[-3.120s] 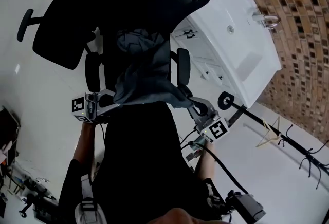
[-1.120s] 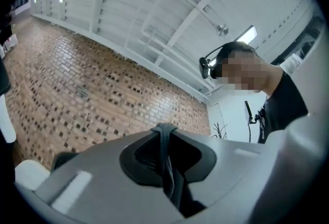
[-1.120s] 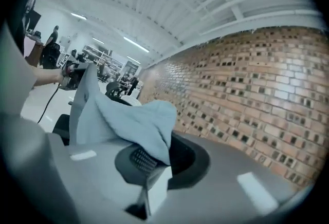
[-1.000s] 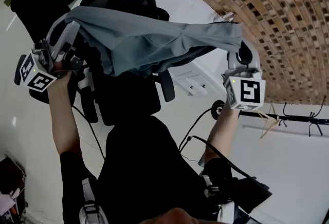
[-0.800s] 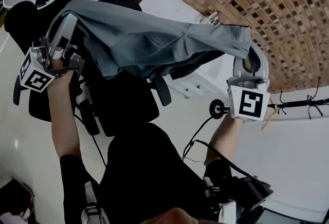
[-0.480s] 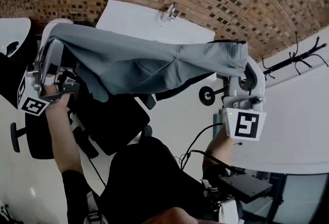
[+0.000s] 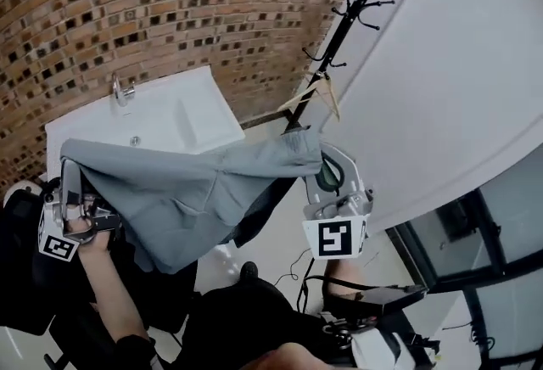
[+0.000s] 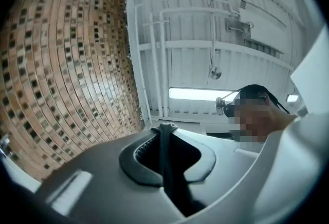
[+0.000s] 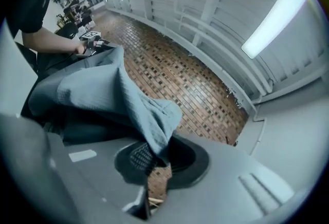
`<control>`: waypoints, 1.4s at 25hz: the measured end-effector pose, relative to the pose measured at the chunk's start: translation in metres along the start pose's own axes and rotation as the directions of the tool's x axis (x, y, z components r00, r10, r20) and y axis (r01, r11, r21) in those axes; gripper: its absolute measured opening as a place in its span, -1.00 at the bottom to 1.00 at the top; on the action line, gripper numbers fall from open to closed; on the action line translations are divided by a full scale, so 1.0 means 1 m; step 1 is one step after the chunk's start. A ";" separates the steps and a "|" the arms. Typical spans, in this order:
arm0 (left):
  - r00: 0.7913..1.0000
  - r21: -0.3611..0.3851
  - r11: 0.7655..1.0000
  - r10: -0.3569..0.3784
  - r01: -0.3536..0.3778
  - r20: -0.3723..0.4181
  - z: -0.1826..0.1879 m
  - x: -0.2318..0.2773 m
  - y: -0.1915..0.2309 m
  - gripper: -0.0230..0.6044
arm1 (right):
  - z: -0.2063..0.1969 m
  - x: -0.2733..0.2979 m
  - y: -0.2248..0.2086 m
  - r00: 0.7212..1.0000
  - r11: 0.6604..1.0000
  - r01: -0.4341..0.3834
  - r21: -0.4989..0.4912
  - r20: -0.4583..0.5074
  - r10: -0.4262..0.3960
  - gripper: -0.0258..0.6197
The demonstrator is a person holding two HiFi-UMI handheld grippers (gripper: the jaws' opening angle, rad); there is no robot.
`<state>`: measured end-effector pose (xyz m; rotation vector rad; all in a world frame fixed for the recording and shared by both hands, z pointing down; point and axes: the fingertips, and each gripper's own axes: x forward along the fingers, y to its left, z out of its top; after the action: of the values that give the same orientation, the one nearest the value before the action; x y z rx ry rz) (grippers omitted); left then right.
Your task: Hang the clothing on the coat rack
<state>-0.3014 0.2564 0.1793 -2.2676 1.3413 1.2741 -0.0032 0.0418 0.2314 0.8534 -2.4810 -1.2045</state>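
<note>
Both claws are clamped shut on the grey garment [image 7: 195, 194], one at each end, so it hangs spread between them like a banner. The left claw [image 7: 71, 182] pinches the left corner. In the left gripper view its jaws are pressed together on a thin dark strip, which I take to be a fold of the fabric, though that view is poor (mostly ceiling and claw body). The right claw [image 7: 325, 166] holds the right corner, and the right gripper view shows the cloth bunched into its closed jaws and trailing away toward the other hand.

What the next move turns on is the lie of the cloth against the coat rack [image 7: 344, 20]. The garment's long axis runs left to right across the head view, rising slightly to the right. The rack stands beyond that right end, up and to the right, against the white wall. Its hooked top is well above the cloth, and its lower stem passes just behind the right corner. A wooden hanger [image 7: 321, 92] shows beside the stem, near the right claw. So the right claw is plainly the nearer one, and I judge it should lead upward toward the hooks while the left follows.
</note>
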 end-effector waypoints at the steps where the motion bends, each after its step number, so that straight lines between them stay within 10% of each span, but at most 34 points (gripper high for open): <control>1: 1.000 -0.032 0.999 -0.019 0.019 0.013 -0.024 0.019 0.000 -0.86 | -0.024 -0.006 -0.013 1.000 1.000 0.006 -0.021 -0.026 -0.007 -0.88; 18: 0.988 -0.414 0.897 -0.125 0.153 0.093 -0.298 0.293 0.102 -0.86 | -0.235 -0.033 -0.222 0.942 0.969 0.219 -0.112 -0.235 -0.240 -0.88; 35: 0.977 -0.504 0.837 -0.177 0.213 0.119 -0.424 0.528 0.360 -0.86 | -0.311 0.193 -0.426 0.802 0.831 0.504 -0.235 -0.229 -0.551 -0.88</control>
<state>-0.2355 -0.5044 0.1133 -2.5785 0.7730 1.7809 0.1541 -0.4778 0.0884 1.6209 -1.9289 -1.3021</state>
